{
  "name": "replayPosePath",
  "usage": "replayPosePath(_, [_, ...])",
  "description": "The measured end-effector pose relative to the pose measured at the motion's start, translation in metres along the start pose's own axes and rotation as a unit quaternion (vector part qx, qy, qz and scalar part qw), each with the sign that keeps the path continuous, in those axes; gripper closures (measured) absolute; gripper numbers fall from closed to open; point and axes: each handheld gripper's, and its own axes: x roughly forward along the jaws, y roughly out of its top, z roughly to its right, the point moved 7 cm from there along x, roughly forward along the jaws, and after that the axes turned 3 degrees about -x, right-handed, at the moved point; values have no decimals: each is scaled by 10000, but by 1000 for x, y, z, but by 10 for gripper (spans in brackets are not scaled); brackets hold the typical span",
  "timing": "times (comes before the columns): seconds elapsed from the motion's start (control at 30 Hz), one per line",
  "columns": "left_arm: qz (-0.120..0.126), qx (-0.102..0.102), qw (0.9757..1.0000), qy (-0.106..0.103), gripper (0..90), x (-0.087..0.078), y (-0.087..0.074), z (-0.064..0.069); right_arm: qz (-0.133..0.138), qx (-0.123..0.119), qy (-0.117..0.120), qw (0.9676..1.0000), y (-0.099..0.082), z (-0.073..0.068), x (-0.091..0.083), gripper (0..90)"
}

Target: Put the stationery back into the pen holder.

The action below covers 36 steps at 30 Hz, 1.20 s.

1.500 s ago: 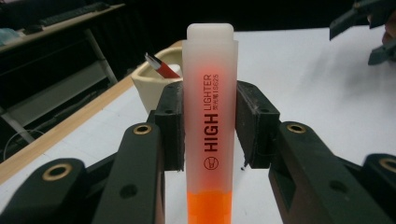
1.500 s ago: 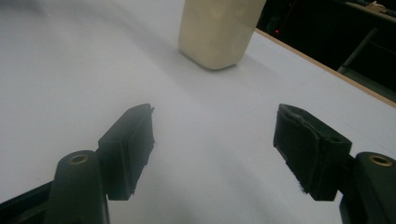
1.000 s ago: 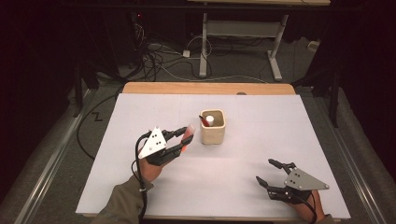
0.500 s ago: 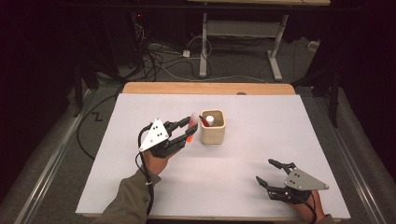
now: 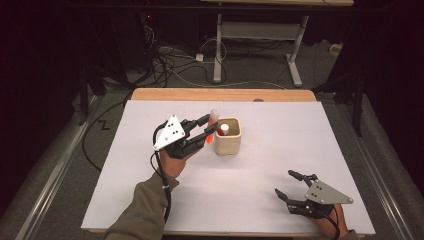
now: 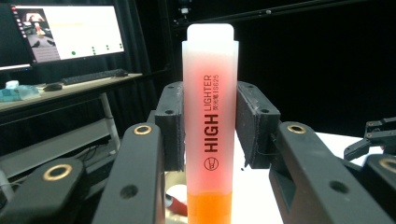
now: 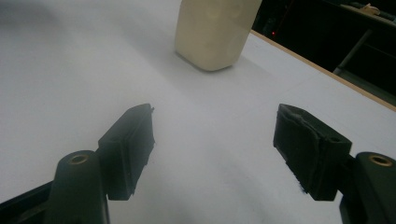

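Currently: left gripper (image 5: 206, 131) pinches highlighter (image 6: 209, 126) upright, raised just left of cup (image 5: 228, 136); one marker (image 5: 223, 129) already inside. Right gripper (image 5: 289, 186) spread, idle, near right. Remaining, apparently: drop highlighter in.

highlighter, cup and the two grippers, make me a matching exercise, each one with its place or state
Things:
1. highlighter
2. beige cup
3. left gripper
4. right gripper

Places or states:
A. open, low over the white table sheet at the near right
B. held upright between two black fingers
C. stands on the sheet with a red-and-white item inside
D. shut on a pen, raised just left of the cup

Pairs: 1-B, 2-C, 3-D, 4-A
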Motion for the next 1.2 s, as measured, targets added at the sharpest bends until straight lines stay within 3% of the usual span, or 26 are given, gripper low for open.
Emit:
replayPosePath(0.4, [49,46,10000,-64,639,25,13,-1,-10,-32,-7,10000,0,0,1,292])
replayPosePath(0.6, [39,199,9998,-15,639,44,12,-2,-2,-25,6,10000,0,-1,0,292])
replayPosePath(0.83, [199,5,9997,-148,638,67,7,-4,17,-50,16,10000,1,-2,1,292])
replayPosePath(1.2, [65,-96,9998,-150,638,91,-6,-5,29,-69,50,10000,2,-5,1,292])
